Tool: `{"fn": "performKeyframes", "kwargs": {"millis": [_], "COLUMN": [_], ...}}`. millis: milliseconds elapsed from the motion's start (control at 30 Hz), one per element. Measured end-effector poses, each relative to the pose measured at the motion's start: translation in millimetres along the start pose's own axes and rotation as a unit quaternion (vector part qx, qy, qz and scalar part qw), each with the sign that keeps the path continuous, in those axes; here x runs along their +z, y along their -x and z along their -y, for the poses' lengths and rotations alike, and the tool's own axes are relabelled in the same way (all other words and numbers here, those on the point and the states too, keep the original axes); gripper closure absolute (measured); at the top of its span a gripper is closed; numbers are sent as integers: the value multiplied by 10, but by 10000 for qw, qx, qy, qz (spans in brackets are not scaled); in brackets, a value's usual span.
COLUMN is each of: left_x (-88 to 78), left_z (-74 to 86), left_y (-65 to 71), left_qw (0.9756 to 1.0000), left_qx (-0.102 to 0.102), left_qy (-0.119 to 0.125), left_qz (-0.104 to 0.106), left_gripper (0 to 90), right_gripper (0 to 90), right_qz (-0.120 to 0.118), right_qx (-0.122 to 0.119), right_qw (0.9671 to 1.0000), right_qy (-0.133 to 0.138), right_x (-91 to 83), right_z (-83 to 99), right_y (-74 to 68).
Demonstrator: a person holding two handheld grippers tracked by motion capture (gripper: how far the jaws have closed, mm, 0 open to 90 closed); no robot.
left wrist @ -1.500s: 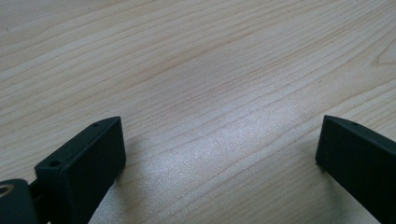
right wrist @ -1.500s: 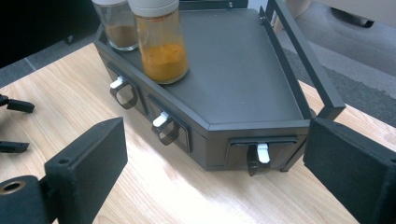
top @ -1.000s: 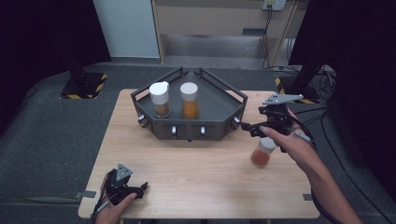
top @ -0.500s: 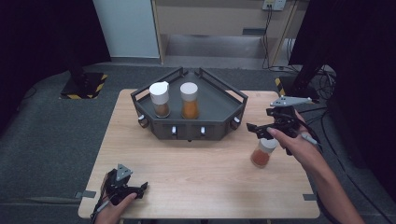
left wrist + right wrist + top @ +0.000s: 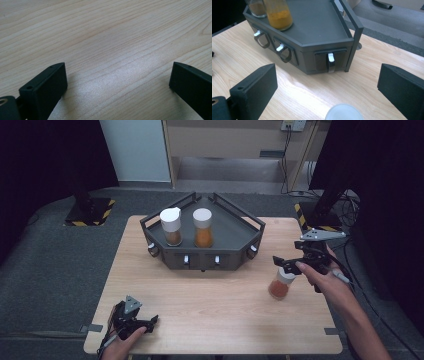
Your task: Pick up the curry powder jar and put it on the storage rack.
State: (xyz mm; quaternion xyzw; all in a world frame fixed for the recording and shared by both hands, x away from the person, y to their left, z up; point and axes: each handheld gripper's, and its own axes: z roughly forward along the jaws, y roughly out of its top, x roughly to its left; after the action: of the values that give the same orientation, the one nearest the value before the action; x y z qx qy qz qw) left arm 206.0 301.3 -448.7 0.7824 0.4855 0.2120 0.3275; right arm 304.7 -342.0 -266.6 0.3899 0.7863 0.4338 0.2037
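Note:
A spice jar [image 5: 279, 283] with a white cap [image 5: 344, 113] and red-orange powder stands on the wooden table [image 5: 215, 295], right of the dark grey rack [image 5: 235, 237]. My right gripper [image 5: 287, 263] hovers just over and behind this jar. Its jaws have just been opening and stand wide apart [image 5: 327, 68], with the cap low between them and untouched. On the rack stand a brown-powder jar [image 5: 171, 226] and an orange-powder jar [image 5: 203, 227]. My left gripper [image 5: 144, 322] rests open at the table's front left, with bare wood between its jaws [image 5: 117, 72].
The rack's front faces carry small drawers with metal handles [image 5: 331, 61]. Its raised rail [image 5: 352, 22] rises at the corner nearest my right gripper. Beyond the table lie grey floor and cables [image 5: 345, 205].
My right gripper has drifted to the right and a little lower, away from the rack's corner. The red-orange jar stays where it stood. The left gripper has not moved.

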Motion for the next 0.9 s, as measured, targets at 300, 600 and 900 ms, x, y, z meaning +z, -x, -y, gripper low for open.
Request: {"fn": "performKeyframes", "kwargs": {"millis": [300, 600, 900], "left_x": [0, 0, 0], "left_z": [0, 0, 0], "left_y": [0, 0, 0], "left_qw": [10000, 10000, 10000], "left_qx": [0, -2, -1], "left_qy": [-1, 1, -1], "left_qz": [0, 0, 0], "left_gripper": [0, 0, 1], "right_gripper": [30, 29, 31], "right_qz": [137, 191, 213], "right_qx": [59, 177, 276], "right_qw": [9999, 9997, 9994], "right_qy": [-60, -22, -62], "right_x": [-9, -47, -29], "right_z": [173, 294, 434], "right_y": [13, 60, 83]}}
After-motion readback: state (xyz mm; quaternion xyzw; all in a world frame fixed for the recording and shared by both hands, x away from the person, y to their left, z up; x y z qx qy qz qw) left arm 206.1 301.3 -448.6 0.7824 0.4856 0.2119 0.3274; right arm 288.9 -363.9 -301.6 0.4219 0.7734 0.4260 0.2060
